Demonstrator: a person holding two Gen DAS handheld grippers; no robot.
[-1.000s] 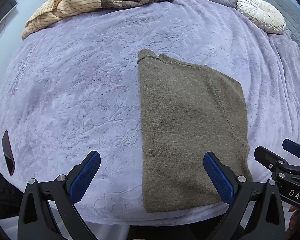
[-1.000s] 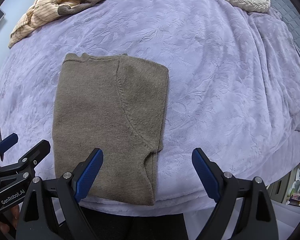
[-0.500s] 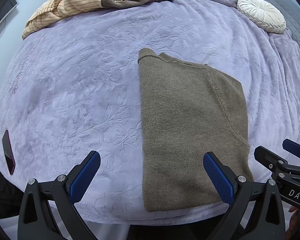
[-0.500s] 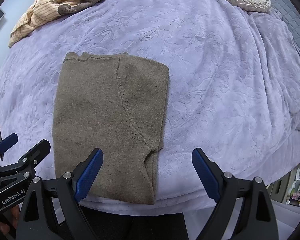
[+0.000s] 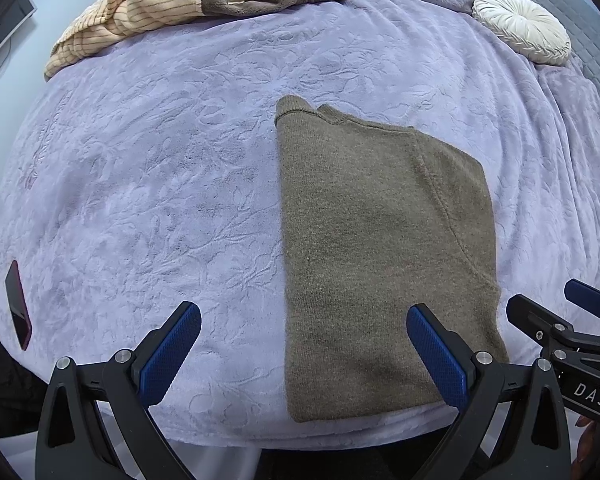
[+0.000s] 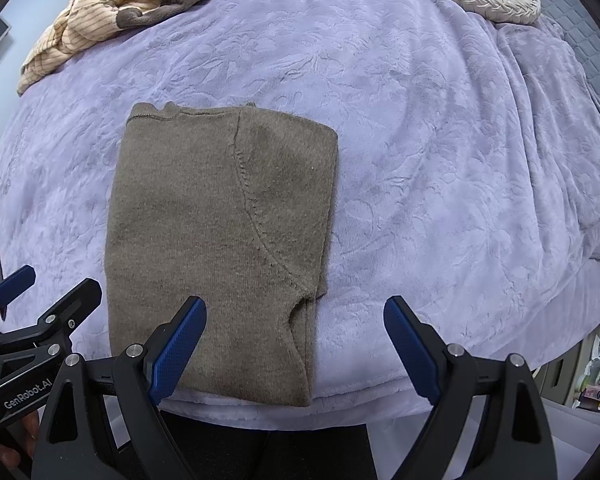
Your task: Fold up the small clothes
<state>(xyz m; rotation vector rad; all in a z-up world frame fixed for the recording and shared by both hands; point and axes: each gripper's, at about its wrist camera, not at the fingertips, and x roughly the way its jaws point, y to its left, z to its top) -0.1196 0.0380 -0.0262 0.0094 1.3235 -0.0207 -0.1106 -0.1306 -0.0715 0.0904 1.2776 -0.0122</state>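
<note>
Both hand-held grippers, left [image 5: 303,354] and right [image 6: 296,346], hang spread wide and empty over the sweater [image 6: 220,248], which lies folded at the bed [image 6: 440,160] edge. My guess: pinching only the top layer would undo the fold. Only the left view shows the phone [image 5: 18,304].

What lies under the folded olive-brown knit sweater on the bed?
The folded olive-brown knit sweater lies flat on the lavender embossed plush blanket, which shows on three sides. At the near bed edge a white layer shows below the blanket. Anything directly beneath the sweater is covered.
</note>
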